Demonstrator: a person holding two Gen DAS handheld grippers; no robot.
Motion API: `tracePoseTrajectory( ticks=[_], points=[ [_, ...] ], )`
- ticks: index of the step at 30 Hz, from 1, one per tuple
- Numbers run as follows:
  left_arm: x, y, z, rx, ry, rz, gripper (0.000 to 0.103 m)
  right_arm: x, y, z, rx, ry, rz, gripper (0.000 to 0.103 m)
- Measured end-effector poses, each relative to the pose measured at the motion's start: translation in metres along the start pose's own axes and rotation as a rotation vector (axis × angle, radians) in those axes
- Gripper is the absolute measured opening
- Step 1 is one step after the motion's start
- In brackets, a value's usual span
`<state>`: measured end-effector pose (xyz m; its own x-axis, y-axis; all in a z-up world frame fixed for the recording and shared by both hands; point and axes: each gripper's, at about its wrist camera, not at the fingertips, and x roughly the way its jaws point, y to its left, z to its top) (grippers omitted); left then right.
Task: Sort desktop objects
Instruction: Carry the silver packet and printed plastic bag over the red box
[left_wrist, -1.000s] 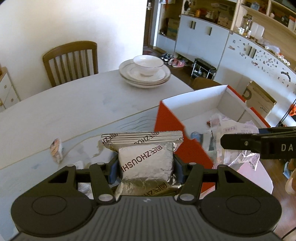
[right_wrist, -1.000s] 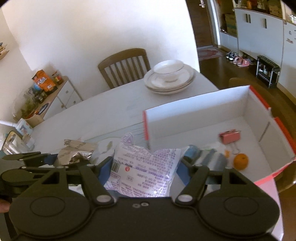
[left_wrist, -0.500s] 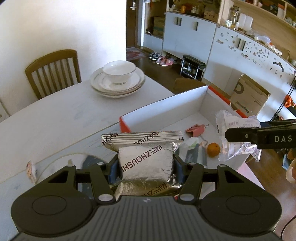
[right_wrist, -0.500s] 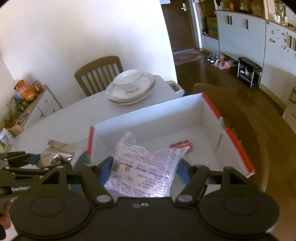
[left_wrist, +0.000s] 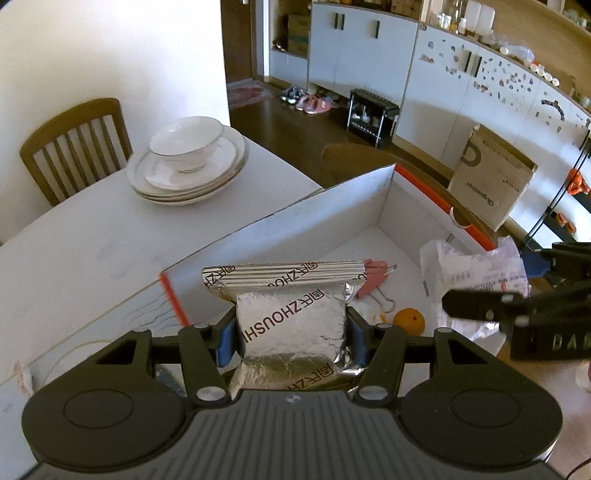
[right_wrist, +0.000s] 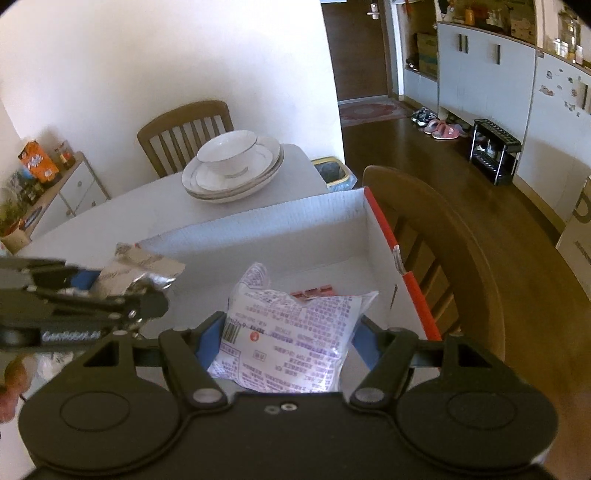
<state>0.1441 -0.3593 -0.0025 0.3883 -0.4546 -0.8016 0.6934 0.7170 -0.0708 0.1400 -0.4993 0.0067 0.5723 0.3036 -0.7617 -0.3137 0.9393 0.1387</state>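
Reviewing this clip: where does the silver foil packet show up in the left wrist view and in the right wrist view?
Left wrist view: the silver foil packet sits centre-low, clamped in the left gripper, above the white box.
Right wrist view: the same packet appears at the left edge, mid-height, partly hidden by the gripper.
Shared landmark: the stacked plates with a bowl on the table beyond the box.

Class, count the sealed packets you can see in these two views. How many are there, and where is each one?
2. The silver packet is held in the left gripper over the box; the white packet is held in the right gripper, also over the box. Others may be hidden.
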Motion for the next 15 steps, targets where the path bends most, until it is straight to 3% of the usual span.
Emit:
tracePoseTrajectory(
  ticks=[11, 15],
  points=[
    [0.05, -0.007, 0.013, 0.002, 0.097, 0.012, 0.057, 0.025, 0.002, -0.002, -0.155, 0.057, 0.059, 0.07],
    [0.065, -0.008, 0.014, -0.005, 0.127, 0.025, 0.057, 0.038, 0.004, -0.002, -0.203, 0.073, 0.09, 0.066]
  ],
)
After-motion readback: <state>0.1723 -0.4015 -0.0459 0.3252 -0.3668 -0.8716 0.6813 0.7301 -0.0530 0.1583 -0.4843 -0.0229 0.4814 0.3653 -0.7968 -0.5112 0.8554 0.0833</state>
